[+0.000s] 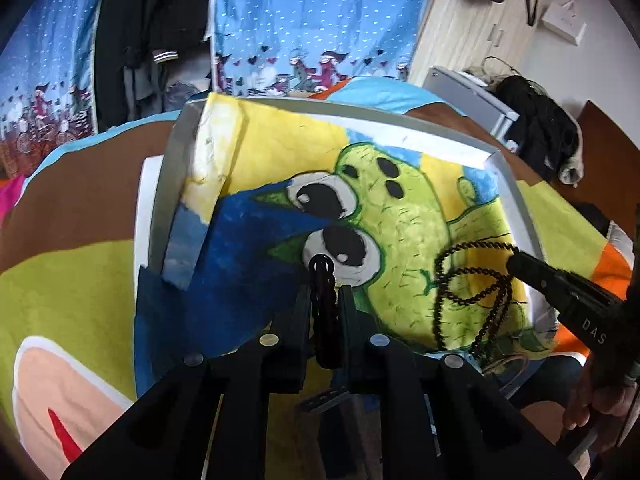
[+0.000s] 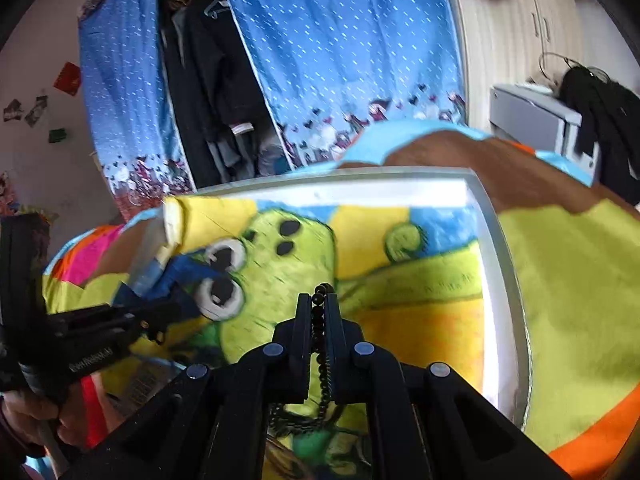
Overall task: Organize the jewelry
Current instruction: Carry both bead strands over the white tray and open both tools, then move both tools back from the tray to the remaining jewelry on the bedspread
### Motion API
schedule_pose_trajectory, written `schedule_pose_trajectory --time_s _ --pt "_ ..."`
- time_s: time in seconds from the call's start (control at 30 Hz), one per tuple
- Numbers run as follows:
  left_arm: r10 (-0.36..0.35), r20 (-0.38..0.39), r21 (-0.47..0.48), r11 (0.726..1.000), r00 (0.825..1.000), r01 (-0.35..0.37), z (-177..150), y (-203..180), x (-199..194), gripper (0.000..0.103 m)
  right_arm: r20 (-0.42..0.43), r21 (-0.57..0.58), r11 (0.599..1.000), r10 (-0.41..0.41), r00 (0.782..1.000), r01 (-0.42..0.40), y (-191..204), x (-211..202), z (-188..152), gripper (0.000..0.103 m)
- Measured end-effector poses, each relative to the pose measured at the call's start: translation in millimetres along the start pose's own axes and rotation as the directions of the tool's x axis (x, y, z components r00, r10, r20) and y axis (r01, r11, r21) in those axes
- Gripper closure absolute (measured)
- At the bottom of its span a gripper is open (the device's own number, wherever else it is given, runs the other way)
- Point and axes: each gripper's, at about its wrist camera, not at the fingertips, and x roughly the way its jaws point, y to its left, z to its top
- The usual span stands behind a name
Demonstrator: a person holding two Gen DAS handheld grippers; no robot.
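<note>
The left gripper (image 1: pixel 325 292) is closed on a black chain (image 1: pixel 322 300) — the dark links run between its two fingers, and a ring at the end of the chain sticks out past the fingertips. The right gripper (image 2: pixel 318 300) is closed almost fully on a dark bead necklace (image 2: pixel 320 344); the strand passes between its fingers and hangs down below them. In the left wrist view the same bead necklace (image 1: pixel 472 292) hangs in long loops from the right gripper (image 1: pixel 516 258), above the lower right part of the tray. Both grippers are above a shallow white tray (image 1: pixel 514 196) that is lined with a colourful cloth (image 1: pixel 404 216) showing a green cartoon figure. The tray lies on a bed cover (image 2: pixel 560 280) with yellow-green, brown and orange areas.
</note>
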Motion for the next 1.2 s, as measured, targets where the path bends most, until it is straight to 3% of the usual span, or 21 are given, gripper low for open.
schedule_pose_trajectory --time_s 0.07,0.13,0.2,0.23,0.3,0.4,0.43,0.5,0.7,0.9,0.97,1.2 --pt "0.01 -0.015 -0.006 1.0 1.0 -0.01 0 -1 1 0.091 -0.023 0.01 1.0 -0.013 1.0 0.013 -6 4 -6 0.096" --pt "0.026 -0.014 -0.016 1.0 1.0 -0.026 -1 -1 -2 0.076 -0.049 0.026 0.999 -0.029 0.998 0.03 -13 6 -13 0.096" --pt "0.039 0.012 -0.036 0.999 0.999 -0.039 -1 0 -9 0.046 -0.063 0.031 0.999 -0.041 0.997 0.043 -18 7 -17 0.096" --pt "0.043 0.027 -0.053 0.998 0.999 -0.041 -2 0 -13 0.042 -0.067 0.033 0.998 -0.05 0.997 0.052 -21 6 -19 0.095" --pt "0.037 0.037 -0.075 0.997 0.999 -0.034 0 1 -21 0.041 -0.075 0.041 0.997 -0.06 0.995 0.063 -25 4 -22 0.08" --pt "0.056 0.068 -0.1 0.994 0.996 -0.049 -1 -1 -41 0.04 -0.069 0.059 0.996 -0.068 0.995 0.072 -29 -4 -23 0.068" --pt "0.059 0.083 -0.1 0.994 0.995 -0.051 -1 -2 -48 0.037 -0.067 0.061 0.995 -0.07 0.995 0.074 -30 -9 -23 0.067" --pt "0.068 0.135 -0.109 0.993 0.988 -0.053 -4 -7 -69 0.018 -0.058 0.061 0.995 -0.073 0.996 0.077 -29 -19 -22 0.059" --pt "0.055 0.275 -0.11 0.994 0.96 -0.025 -17 -20 -138 0.013 0.036 0.038 0.997 -0.069 0.997 0.067 -16 -74 -21 0.026" --pt "0.049 0.381 -0.054 0.998 0.923 -0.03 -40 -39 -203 0.005 0.149 0.01 0.999 -0.05 0.988 0.049 6 -145 -27 0.004" --pt "0.044 0.411 -0.029 0.999 0.911 -0.036 -52 -48 -223 0.004 0.187 0.002 0.999 -0.047 0.981 0.047 13 -167 -30 0.0" --pt "0.012 0.463 0.041 0.999 0.886 -0.035 -96 -74 -275 0.004 0.291 -0.024 0.998 -0.042 0.956 0.051 45 -242 -56 0.0"
